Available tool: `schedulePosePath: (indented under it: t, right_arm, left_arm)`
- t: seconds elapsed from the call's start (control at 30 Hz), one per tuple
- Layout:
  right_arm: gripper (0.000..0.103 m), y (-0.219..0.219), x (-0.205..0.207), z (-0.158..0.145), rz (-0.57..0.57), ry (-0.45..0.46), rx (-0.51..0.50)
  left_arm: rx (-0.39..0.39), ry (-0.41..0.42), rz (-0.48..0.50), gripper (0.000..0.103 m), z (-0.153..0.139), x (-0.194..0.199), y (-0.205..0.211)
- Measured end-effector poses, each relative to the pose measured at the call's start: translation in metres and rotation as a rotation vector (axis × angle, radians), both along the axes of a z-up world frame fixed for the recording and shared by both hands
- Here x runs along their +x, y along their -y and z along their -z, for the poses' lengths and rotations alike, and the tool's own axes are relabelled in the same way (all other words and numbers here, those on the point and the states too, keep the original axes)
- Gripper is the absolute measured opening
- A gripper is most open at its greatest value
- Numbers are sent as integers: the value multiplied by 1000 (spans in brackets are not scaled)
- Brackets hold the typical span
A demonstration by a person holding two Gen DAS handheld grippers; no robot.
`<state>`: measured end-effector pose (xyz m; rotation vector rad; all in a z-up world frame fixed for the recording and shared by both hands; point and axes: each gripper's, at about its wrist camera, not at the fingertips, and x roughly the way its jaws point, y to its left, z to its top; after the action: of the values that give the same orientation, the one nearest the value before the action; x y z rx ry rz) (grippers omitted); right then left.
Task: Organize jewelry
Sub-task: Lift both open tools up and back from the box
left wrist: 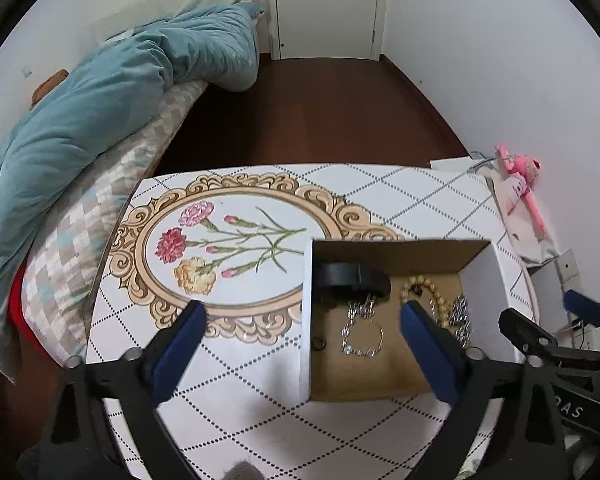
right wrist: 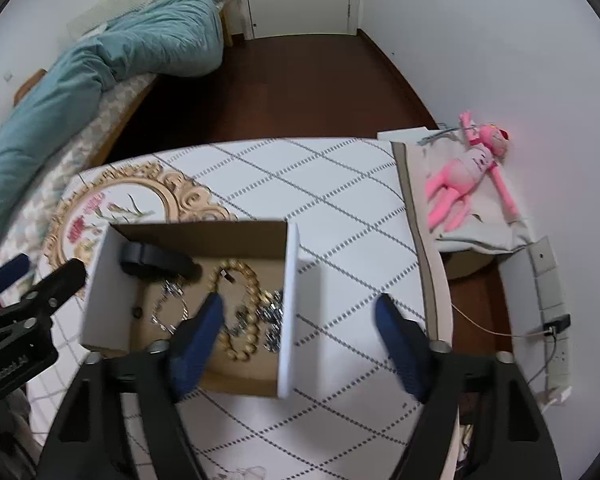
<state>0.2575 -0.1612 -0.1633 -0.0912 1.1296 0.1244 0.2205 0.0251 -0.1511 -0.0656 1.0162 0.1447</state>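
Note:
An open cardboard box with white outer walls (left wrist: 307,320) (right wrist: 288,312) stands on the patterned table. Inside lie a silver chain bracelet (left wrist: 362,334) (right wrist: 168,308), a wooden bead bracelet (left wrist: 424,286) (right wrist: 244,312), sparkly silver pieces (left wrist: 460,314) (right wrist: 274,320), a black curved object (left wrist: 350,276) (right wrist: 156,262) and a small dark ring (left wrist: 319,345) (right wrist: 137,312). My left gripper (left wrist: 302,318) is open and empty, straddling the box's left wall. My right gripper (right wrist: 300,308) is open and empty, straddling the box's right wall.
The table (left wrist: 260,420) has a diamond-dot cover with a floral medallion (left wrist: 228,240). A pink plush toy (right wrist: 464,172) lies on a cloth to the right. A bed with a teal duvet (left wrist: 100,100) stands to the left. A power strip (right wrist: 548,292) lies at the right.

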Motion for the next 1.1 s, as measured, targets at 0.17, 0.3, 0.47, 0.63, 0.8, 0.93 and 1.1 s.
schedulePosePath:
  t: [0.17, 0.3, 0.47, 0.63, 0.8, 0.93, 1.1]
  right_arm:
    - [102, 3, -13, 4, 14, 15, -51]
    - [103, 7, -17, 3, 27, 22, -75]
    - [103, 9, -22, 0, 32, 33, -95]
    - [103, 13, -32, -12, 43, 54, -88]
    - [103, 16, -49, -38, 52, 101, -85]
    - [103, 18, -71, -67, 61, 155, -83]
    - [103, 19, -101, -100, 65, 211, -74]
  left_arm:
    - [8, -7, -4, 103, 7, -9, 1]
    - [8, 0, -12, 103, 7, -15, 2]
    - [3, 11, -21, 103, 4, -20, 2]
    - [-6, 27, -24, 103, -9, -28, 3]
    - [-20, 49, -19, 103, -29, -43, 5]
    - [-30, 80, -15, 103, -53, -64, 6]
    - [-28, 119, -6, 103, -81, -90, 8]
